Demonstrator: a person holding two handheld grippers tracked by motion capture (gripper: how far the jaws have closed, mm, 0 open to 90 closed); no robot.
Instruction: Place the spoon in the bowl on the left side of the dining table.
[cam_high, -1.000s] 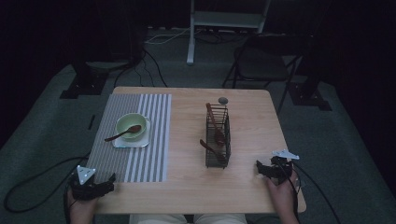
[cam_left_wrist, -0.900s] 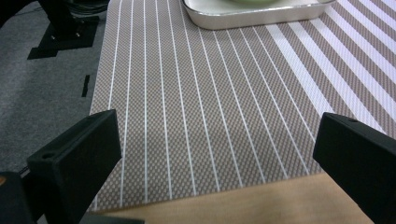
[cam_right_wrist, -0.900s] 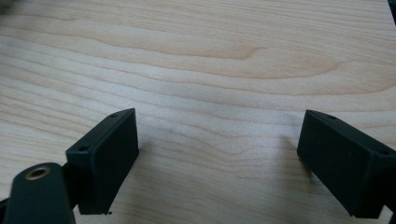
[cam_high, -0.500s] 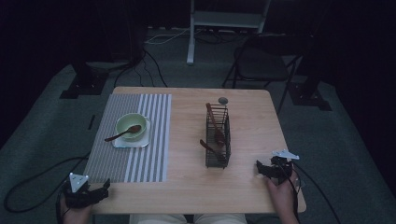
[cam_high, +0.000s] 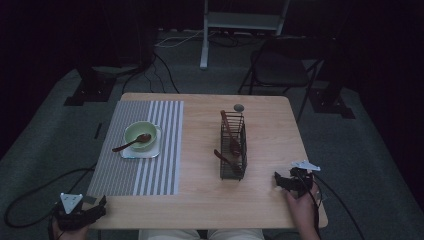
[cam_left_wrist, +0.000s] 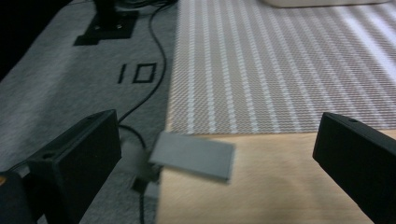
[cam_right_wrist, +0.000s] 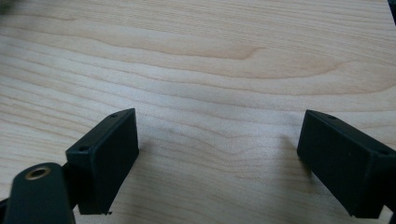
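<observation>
A pale green bowl (cam_high: 141, 135) with a wooden spoon (cam_high: 131, 142) in it sits on a white square dish on the striped placemat (cam_high: 150, 170). A black wire basket (cam_high: 233, 147) at the table's middle holds several wooden utensils. My left gripper (cam_high: 99, 209) hangs off the table's front left corner, jaws wide open and empty. In the left gripper view, the left gripper (cam_left_wrist: 217, 130) faces the placemat (cam_left_wrist: 280, 65) across the table's corner. My right gripper (cam_high: 278, 181) rests low over the front right of the table. The right gripper (cam_right_wrist: 217, 135) is open above bare wood.
A small grey round object (cam_high: 239, 107) lies near the far edge behind the basket. A flat grey piece (cam_left_wrist: 192, 156) sticks out at the table's front left corner. Cables (cam_left_wrist: 156, 70) run over the grey carpet. A folding chair (cam_high: 280, 67) stands beyond the table.
My left gripper has drawn back and leftwards, from over the table's front left edge to just off its corner. The right gripper has stayed put.
</observation>
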